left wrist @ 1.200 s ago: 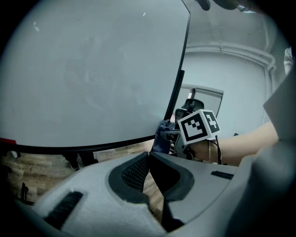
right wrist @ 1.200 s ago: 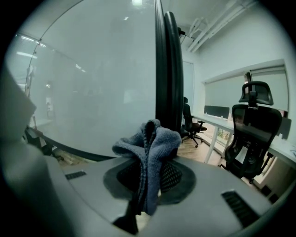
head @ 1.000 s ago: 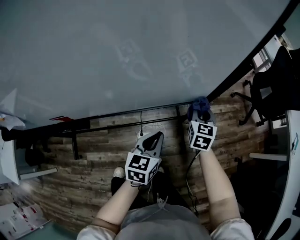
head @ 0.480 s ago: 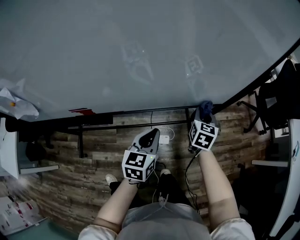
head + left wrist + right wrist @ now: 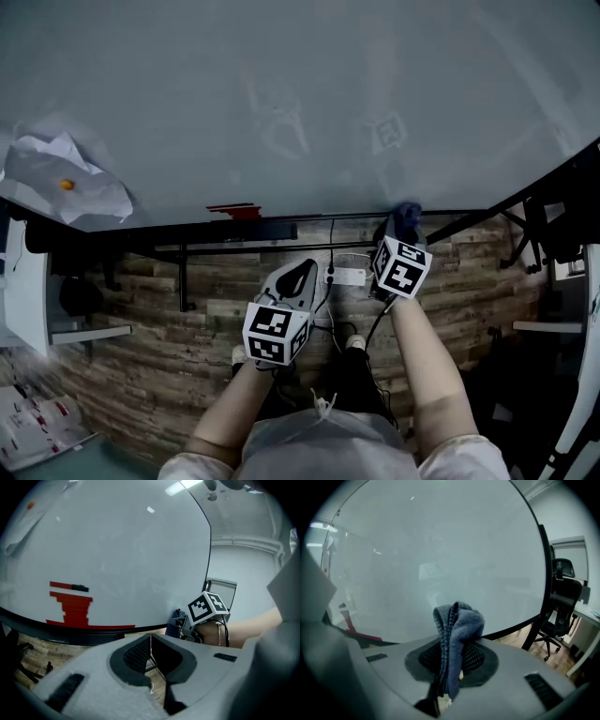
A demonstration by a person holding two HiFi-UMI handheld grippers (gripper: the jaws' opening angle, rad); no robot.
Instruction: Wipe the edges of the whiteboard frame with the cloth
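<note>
The whiteboard (image 5: 281,94) fills the upper head view, its black bottom frame (image 5: 455,213) running across. My right gripper (image 5: 403,225) is shut on a folded blue cloth (image 5: 407,213), which touches that bottom frame. In the right gripper view the cloth (image 5: 457,634) sticks up between the jaws in front of the frame's lower edge (image 5: 513,624). My left gripper (image 5: 305,274) hangs lower and to the left, over the floor, shut with nothing in it. The left gripper view shows its jaws closed together (image 5: 151,645), with the right gripper's marker cube (image 5: 208,609) and the cloth (image 5: 175,620) beyond.
A red object (image 5: 234,210) sits on the board's tray (image 5: 225,231), and crumpled paper (image 5: 61,173) hangs at the board's left. A white power adapter and cables (image 5: 342,277) lie on the wood floor. An office chair (image 5: 562,216) stands at right, white furniture (image 5: 23,291) at left.
The right gripper with the cloth has slid left along the bottom frame, away from the right corner. The left gripper has stayed shut and low.
</note>
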